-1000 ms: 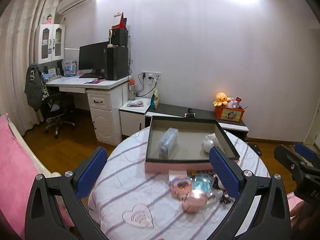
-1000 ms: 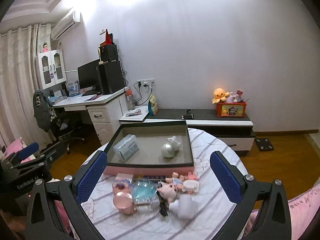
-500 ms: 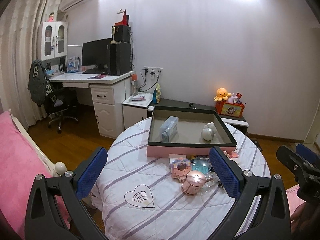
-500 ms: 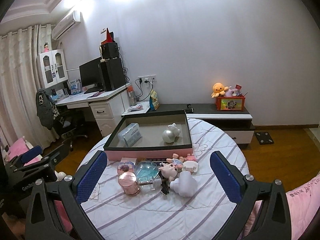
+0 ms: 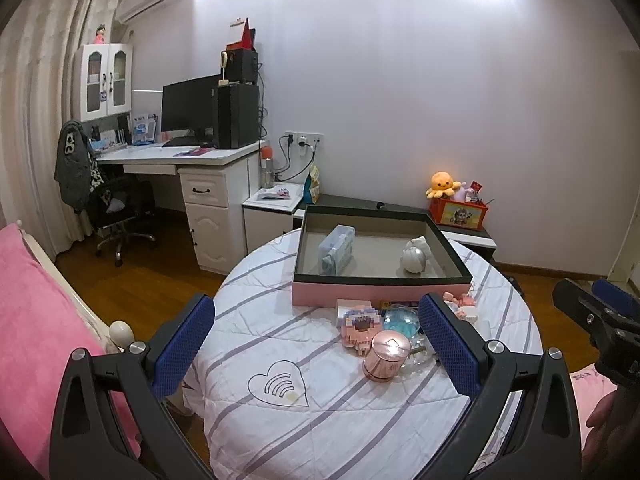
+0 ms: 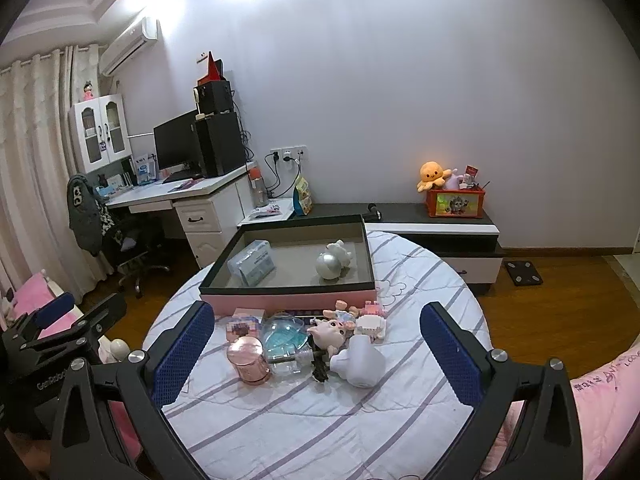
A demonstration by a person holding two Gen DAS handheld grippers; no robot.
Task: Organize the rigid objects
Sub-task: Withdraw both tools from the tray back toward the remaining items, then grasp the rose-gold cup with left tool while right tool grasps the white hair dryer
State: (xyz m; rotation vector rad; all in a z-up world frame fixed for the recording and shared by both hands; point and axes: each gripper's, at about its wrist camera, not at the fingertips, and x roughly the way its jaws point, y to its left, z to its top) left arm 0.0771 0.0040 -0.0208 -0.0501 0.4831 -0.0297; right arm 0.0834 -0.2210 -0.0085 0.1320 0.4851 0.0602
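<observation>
A pink box with a dark rim (image 5: 380, 294) (image 6: 288, 300) stands at the far side of a round striped table (image 5: 304, 420). Inside lie a clear packet (image 5: 338, 248) (image 6: 253, 262) and a silver ball with a white figure (image 5: 414, 256) (image 6: 330, 265). In front of the box lies a pile: a rose-gold jar (image 5: 387, 355) (image 6: 248, 360), a pink block toy (image 5: 360, 326), a blue clear heart case (image 6: 286, 338), a pig figure (image 6: 330, 330) and a white object (image 6: 360, 362). My left gripper (image 5: 316, 344) and right gripper (image 6: 314, 354) are open and empty, held above the near table.
A white desk with monitor and speakers (image 5: 192, 152) and an office chair (image 5: 120, 216) stand at the left. A low cabinet with an orange toy box (image 6: 454, 202) is behind the table. Pink bedding (image 5: 36, 320) lies at the left, and more (image 6: 600, 392) at the right.
Both grippers have pulled back and risen from the table, so more of the tablecloth and the pile shows. Both stay open.
</observation>
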